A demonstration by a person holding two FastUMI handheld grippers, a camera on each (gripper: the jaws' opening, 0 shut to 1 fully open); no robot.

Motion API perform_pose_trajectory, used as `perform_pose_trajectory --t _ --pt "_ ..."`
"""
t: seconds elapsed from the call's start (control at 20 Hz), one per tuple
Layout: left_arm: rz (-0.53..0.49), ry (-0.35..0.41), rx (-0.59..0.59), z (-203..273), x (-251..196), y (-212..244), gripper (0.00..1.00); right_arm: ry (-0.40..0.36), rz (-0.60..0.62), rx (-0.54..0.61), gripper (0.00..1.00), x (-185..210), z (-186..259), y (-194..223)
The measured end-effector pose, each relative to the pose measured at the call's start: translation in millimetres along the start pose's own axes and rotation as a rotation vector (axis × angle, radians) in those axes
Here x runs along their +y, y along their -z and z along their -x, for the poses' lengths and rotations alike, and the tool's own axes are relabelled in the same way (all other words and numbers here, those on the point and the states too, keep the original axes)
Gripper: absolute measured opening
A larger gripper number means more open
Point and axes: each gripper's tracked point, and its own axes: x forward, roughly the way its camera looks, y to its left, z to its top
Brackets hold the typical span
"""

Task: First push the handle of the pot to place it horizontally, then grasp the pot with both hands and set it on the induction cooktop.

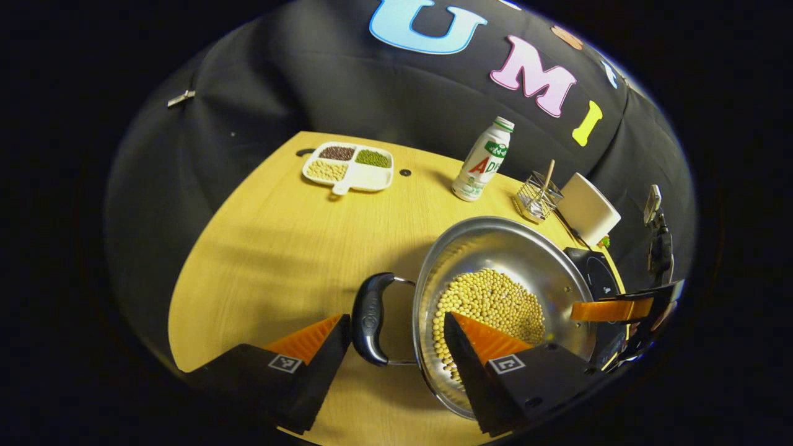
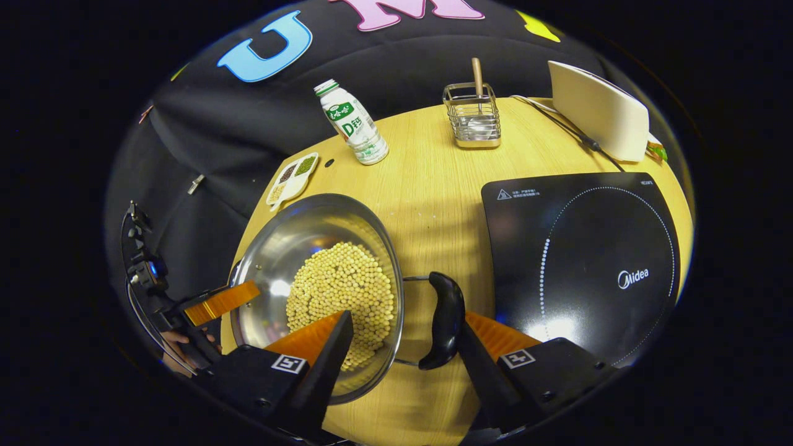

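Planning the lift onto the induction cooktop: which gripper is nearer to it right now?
Right. The right gripper straddles the handle of the pot on the side beside the cooktop; the left gripper straddles the opposite handle, with the pot between it and the cooktop.

pot [image 2: 272, 260] silver, black handles [image 2: 443, 319] | beans [image 2: 341, 285] pale yellow | cooktop [image 2: 582, 260] black, white dotted ring | table [image 1: 279, 248] light wood grain
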Motion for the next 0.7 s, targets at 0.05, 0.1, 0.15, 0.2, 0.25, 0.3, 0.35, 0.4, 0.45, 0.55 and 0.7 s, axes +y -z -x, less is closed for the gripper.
perform_pose_trajectory --t 0.05,0.1,0.15,0.2,0.25,0.3,0.35,0.4,0.45,0.55,0.7 --pt "0.014 0.008 0.005 -4.0 0.9 -0.7 0.92 0.002 -0.004 0.000 0.97 -0.7 -4.4 -0.1" --pt "0.030 0.015 0.009 -7.3 1.3 -0.7 0.87 0.013 -0.004 0.003 0.97 -2.6 -7.2 -0.8" --pt "0.047 0.026 0.007 -10.2 0.4 -1.8 0.84 0.013 -0.006 0.004 0.94 -3.3 -11.5 -1.8" --pt "0.067 0.039 0.005 -12.1 0.1 -2.9 0.81 0.016 -0.008 0.006 0.92 -2.9 -13.5 -3.2" --pt "0.082 0.042 0.010 -13.2 2.2 -2.0 0.78 0.034 -0.004 0.006 0.92 -6.8 -16.6 -4.7" --pt "0.092 0.046 0.016 -13.4 6.5 0.0 0.73 0.050 0.003 0.000 0.92 -11.7 -20.9 -7.1" --pt "0.097 0.045 0.021 -14.1 9.9 1.7 0.71 0.053 0.003 0.000 0.80 -15.4 -23.9 -9.2" --pt "0.104 0.042 0.028 -14.3 11.9 4.1 0.65 0.059 -0.002 0.004 0.73 -17.5 -26.2 -9.6" --pt "0.115 0.046 0.024 -14.5 12.5 4.6 0.62 0.060 -0.010 0.008 0.57 -17.9 -29.2 -10.1" --pt "0.127 0.043 0.017 -12.9 12.8 4.4 0.59 0.057 -0.015 0.036 0.60 -15.4 -33.4 -9.1" --pt "0.159 0.022 0.007 -11.2 17.6 4.7 0.56 0.056 -0.025 0.055 0.57 -15.0 -35.9 -8.0"
